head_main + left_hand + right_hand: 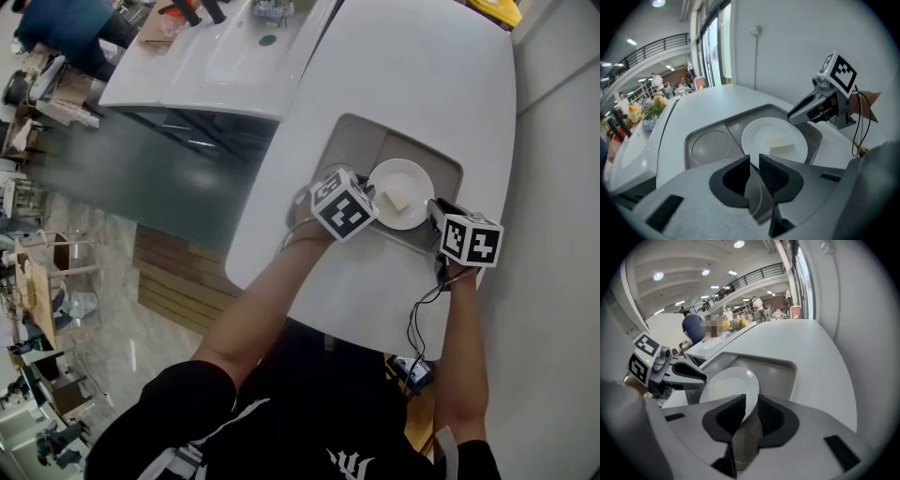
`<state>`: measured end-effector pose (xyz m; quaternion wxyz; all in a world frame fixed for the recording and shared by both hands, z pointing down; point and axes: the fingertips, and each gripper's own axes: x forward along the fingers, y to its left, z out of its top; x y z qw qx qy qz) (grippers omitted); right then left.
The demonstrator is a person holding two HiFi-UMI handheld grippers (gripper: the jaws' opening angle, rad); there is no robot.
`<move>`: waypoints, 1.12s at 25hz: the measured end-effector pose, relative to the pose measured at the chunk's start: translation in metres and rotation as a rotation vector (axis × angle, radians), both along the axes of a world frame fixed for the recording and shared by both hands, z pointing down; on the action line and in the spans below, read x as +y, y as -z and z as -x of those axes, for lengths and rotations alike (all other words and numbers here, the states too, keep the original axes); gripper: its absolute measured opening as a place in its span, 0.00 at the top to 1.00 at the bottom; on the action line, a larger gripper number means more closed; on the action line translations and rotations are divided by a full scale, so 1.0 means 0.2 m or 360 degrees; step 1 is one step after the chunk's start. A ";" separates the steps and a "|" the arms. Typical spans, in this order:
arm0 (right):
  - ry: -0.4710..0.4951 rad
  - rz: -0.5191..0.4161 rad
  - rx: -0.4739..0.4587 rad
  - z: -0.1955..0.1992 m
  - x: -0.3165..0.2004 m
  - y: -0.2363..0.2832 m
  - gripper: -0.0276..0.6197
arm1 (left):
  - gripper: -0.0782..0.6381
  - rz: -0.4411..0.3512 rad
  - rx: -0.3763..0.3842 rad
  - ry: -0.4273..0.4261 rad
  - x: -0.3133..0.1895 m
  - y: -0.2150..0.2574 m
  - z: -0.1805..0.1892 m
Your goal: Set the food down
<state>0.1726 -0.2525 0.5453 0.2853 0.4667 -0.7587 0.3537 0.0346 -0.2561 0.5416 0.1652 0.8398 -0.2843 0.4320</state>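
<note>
On the white surface (450,84) before us, toward its near side, lies a gray tray (352,141). At the tray's right half is a white plate (412,178), which we hold from both sides. Our left gripper (754,161) has its jaws pinched on the left rim, and our right gripper (751,401) has its jaws clamped on the right rim. A pale block of food (397,198) rests near the plate's middle.

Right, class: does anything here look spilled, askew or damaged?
Nothing stands out. The white plate looks level over the grey tray, gripped on opposite sides of its rim by the left gripper and right gripper. The pale food block lies whole on it, nothing spilled.
</note>
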 end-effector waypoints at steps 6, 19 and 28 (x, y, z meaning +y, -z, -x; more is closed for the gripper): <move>0.0060 -0.0556 -0.0537 0.04 0.17 0.39 0.92 | 0.82 -0.0357 0.0829 0.0080 0.15 0.36 0.07; 0.0205 -0.1002 -0.0777 0.33 1.01 1.01 0.95 | 0.85 -0.0300 0.1307 -0.0218 1.11 0.73 0.10; 0.0215 -0.1010 -0.0878 0.49 1.26 1.07 0.95 | 0.86 -0.0260 0.1352 -0.0324 1.28 0.82 0.19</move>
